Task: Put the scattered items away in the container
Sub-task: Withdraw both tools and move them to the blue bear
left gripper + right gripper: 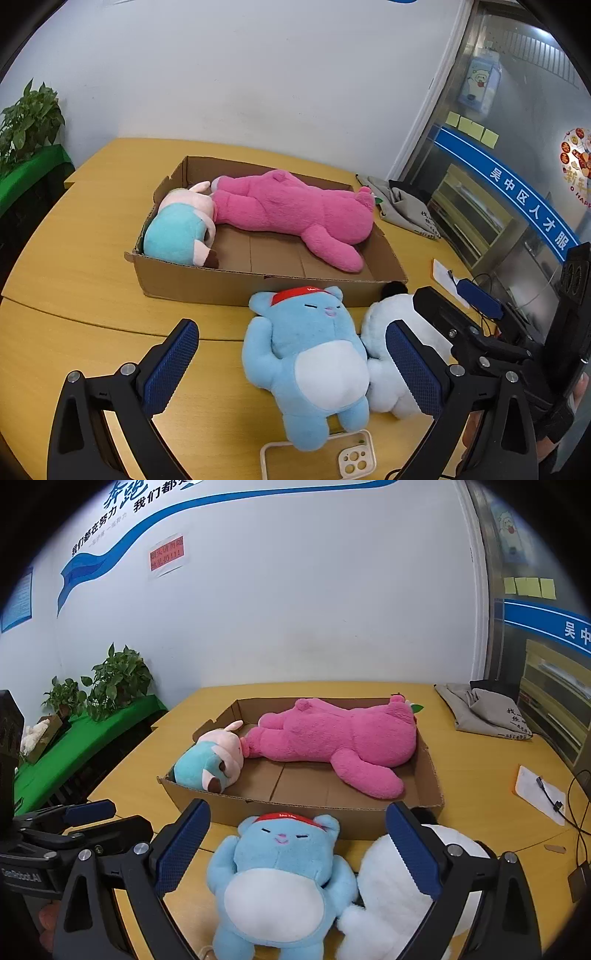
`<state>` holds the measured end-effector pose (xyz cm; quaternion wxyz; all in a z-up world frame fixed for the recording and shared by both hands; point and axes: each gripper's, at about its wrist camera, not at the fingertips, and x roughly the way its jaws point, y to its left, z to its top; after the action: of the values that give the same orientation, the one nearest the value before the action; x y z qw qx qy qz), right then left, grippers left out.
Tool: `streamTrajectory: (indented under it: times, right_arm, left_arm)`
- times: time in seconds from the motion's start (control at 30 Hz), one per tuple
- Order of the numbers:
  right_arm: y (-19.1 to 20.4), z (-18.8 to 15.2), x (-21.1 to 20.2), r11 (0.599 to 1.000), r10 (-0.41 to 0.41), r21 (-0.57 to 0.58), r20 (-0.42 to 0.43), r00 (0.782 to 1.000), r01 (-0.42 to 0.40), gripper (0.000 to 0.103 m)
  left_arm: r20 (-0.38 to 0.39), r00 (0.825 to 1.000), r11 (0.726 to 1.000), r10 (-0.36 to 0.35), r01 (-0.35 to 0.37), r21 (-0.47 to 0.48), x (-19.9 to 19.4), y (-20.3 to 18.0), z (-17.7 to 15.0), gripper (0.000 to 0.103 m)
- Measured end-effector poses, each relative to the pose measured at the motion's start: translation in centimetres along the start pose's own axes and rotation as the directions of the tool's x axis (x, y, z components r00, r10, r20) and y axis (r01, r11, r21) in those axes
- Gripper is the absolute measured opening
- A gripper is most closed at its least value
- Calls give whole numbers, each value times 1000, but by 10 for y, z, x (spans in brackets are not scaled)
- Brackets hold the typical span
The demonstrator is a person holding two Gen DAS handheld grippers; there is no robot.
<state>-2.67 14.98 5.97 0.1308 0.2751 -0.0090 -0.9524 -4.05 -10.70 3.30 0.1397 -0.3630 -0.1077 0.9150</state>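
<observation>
Lying on its back on the table (pixel 92 258), the blue plush (pixel 310 362) points its head at the cardboard box (pixel 258 284), long axis toward it, between the left gripper (pixel 291 369)'s wide-spread, empty fingers.

From the right wrist, the right gripper (pixel 299 849) is likewise spread around the blue plush (pixel 280 878), untouching; the pink plush (pixel 332 738) lies lengthwise inside the box (pixel 295 814).

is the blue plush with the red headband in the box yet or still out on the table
Still out. The blue plush lies face up on the table, in front of the box, beside a white plush.
</observation>
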Motion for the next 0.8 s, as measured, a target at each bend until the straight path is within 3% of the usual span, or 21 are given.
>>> streamTrajectory:
  times: [0.8]
  right_arm:
    - [-15, -8, 6, 999, -41, 3, -25, 999, 41, 96]
  left_arm:
    - [-35, 999, 1000, -19, 19, 2, 13, -5, -6, 103]
